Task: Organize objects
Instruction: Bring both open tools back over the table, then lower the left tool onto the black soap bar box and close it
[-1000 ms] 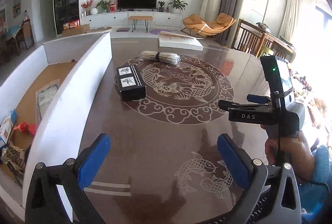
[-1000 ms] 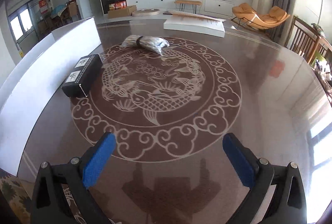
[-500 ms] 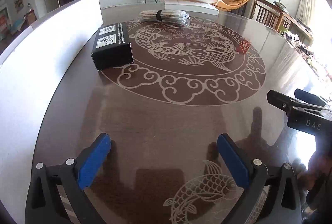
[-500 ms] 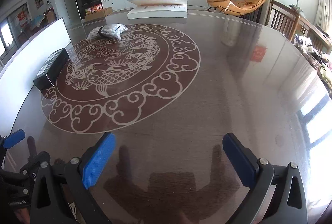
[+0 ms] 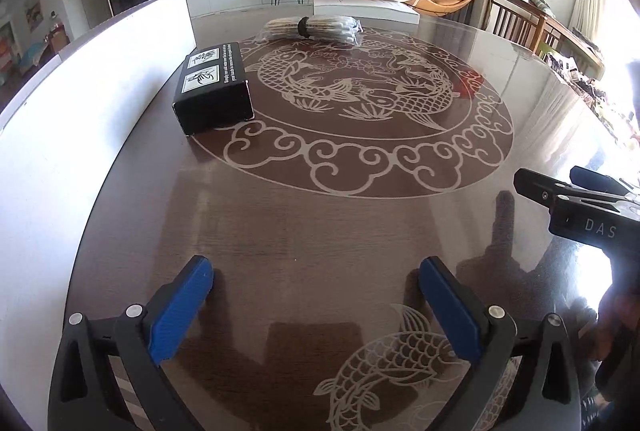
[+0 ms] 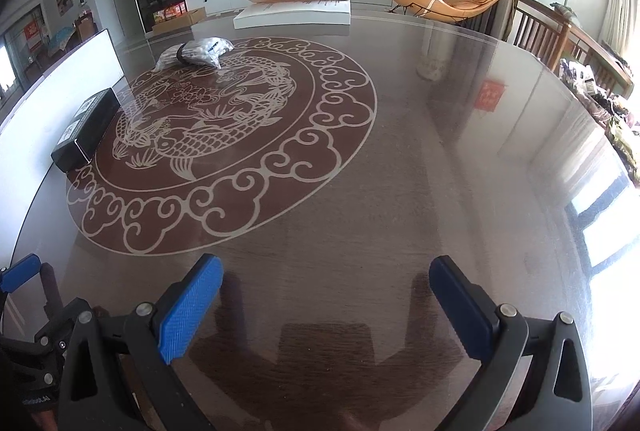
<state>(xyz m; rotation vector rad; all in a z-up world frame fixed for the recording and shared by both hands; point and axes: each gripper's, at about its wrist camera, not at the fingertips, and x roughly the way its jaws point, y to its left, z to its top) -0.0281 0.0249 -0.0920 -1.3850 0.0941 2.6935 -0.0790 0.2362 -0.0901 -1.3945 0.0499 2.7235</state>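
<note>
We hold our left tool (image 5: 316,287) low over the dark glossy surface (image 5: 320,231), its blue pads (image 5: 180,311) spread wide apart with nothing between them. Ahead of it and to its left lies a black box (image 5: 212,95) with two white labels on top, resting flat on the surface at the edge of the round fish-and-cloud inlay (image 5: 360,111). The box sits just beside a tall white panel (image 5: 80,103) that runs along the left side of this tool. Farther ahead, past the box, a wrapped bundle (image 5: 312,27) bound by a dark band lies across the far rim of the inlay, well apart from the box. Beyond the bundle a flat white box (image 5: 364,3) rests at the far edge of the surface.

Our right tool (image 6: 324,295) also hovers low over the surface with its pads (image 6: 188,307) wide apart and empty. From this tool the black box (image 6: 86,131) is far ahead on the left, and the wrapped bundle (image 6: 196,53) lies still farther ahead, left of centre. The flat white box (image 6: 296,11) sits straight ahead at the far edge.

Each tool appears at the edge of the other's view: the right tool at the right of the left one, the left tool low at the left of the right one. Both stand well apart from the box and the bundle.
</note>
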